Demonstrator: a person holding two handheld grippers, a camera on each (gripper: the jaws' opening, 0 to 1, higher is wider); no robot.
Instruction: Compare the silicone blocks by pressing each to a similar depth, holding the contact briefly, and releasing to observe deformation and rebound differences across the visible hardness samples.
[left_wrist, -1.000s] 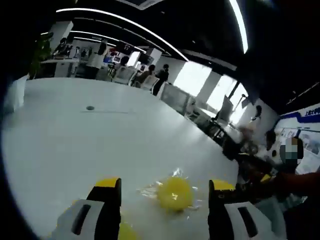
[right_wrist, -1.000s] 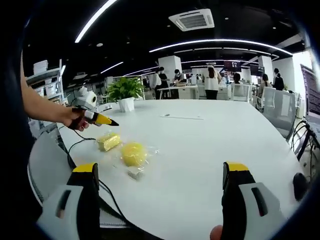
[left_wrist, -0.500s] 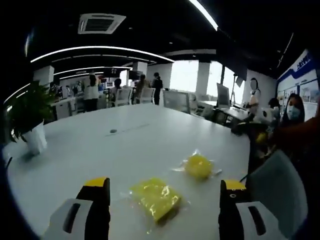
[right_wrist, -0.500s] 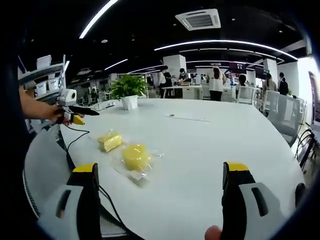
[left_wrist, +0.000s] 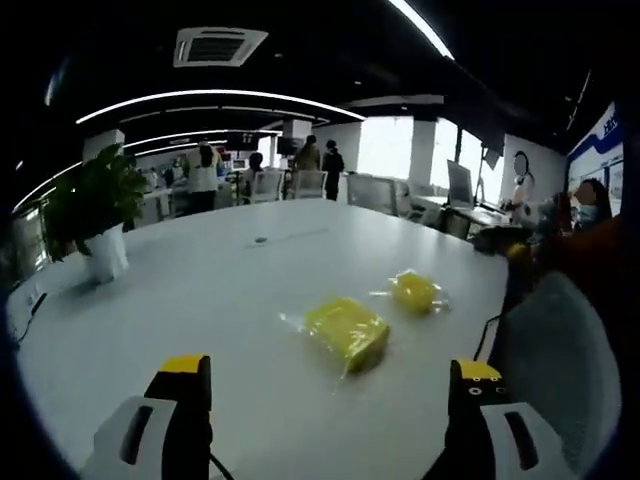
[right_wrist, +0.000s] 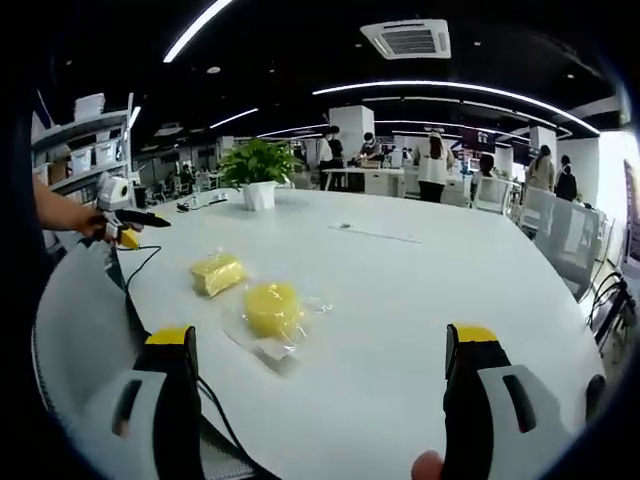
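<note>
Claws both spread apart over white desk (right_wrist: 420, 300), left claw (left_wrist: 325, 400), right claw (right_wrist: 318, 385), bagged rectangular yellow silicone block (left_wrist: 346, 331), bagged round yellow silicone block (right_wrist: 272, 308) beside it.

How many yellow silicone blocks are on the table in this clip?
2. A rectangular block in a clear wrapper lies on the white table, and a rounder block, also wrapped, lies beside it but apart. None looks hidden.
</note>
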